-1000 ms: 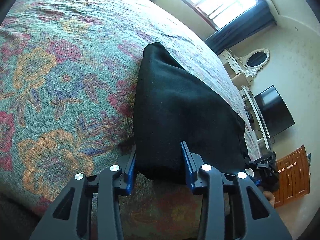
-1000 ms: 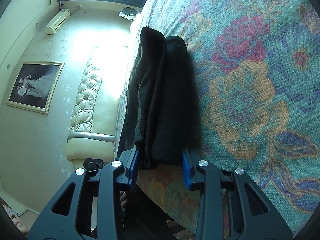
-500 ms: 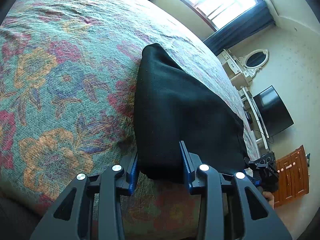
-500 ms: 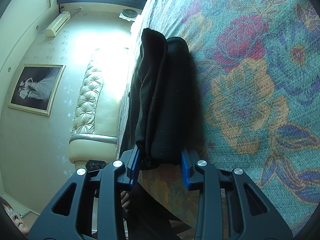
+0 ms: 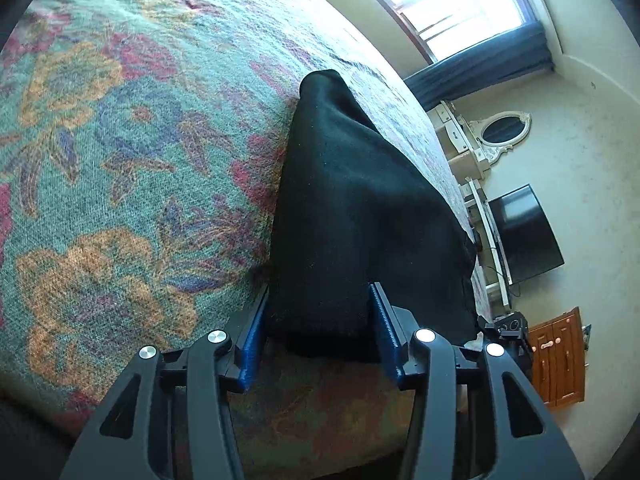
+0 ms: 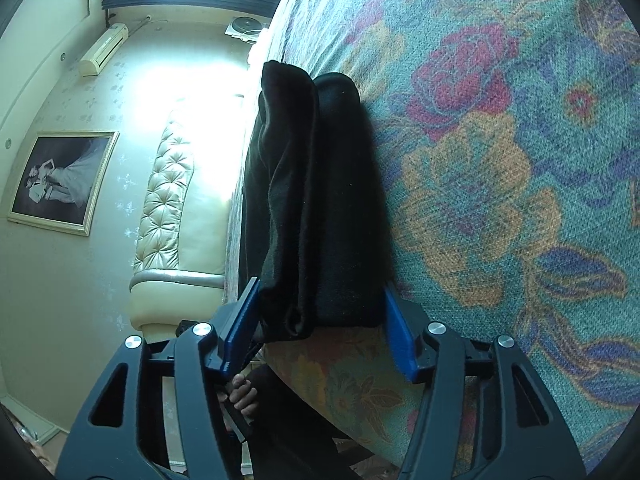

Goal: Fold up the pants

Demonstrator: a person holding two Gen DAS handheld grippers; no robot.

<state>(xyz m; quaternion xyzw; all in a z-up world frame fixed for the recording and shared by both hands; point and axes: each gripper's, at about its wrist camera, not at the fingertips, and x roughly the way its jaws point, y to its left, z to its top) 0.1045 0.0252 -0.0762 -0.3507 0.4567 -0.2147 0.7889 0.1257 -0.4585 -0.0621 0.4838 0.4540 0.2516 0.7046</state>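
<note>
The black pants (image 5: 352, 200) lie folded in a thick bundle on the flowered bedspread (image 5: 120, 160), near its front edge. My left gripper (image 5: 318, 320) straddles the bundle's near left corner. Its jaws are opening, and the cloth still fills the gap between the blue pads without being squeezed. From the other side, the pants (image 6: 320, 180) show stacked layers. My right gripper (image 6: 316, 320) straddles the near right corner. Its jaws are opening too, with a small gap on either side of the cloth.
The bedspread (image 6: 500, 200) stretches wide beyond the pants. A television (image 5: 524, 236), a wooden cabinet (image 5: 560, 356) and a white vanity mirror (image 5: 504, 132) stand past the bed's far side. A padded headboard (image 6: 172, 200) and a framed picture (image 6: 60, 180) are at the other end.
Both pairs of jaws have spread apart from the clamped cloth, the right more than the left. The bundle has settled flat on the bedspread. The left gripper dipped slightly.
</note>
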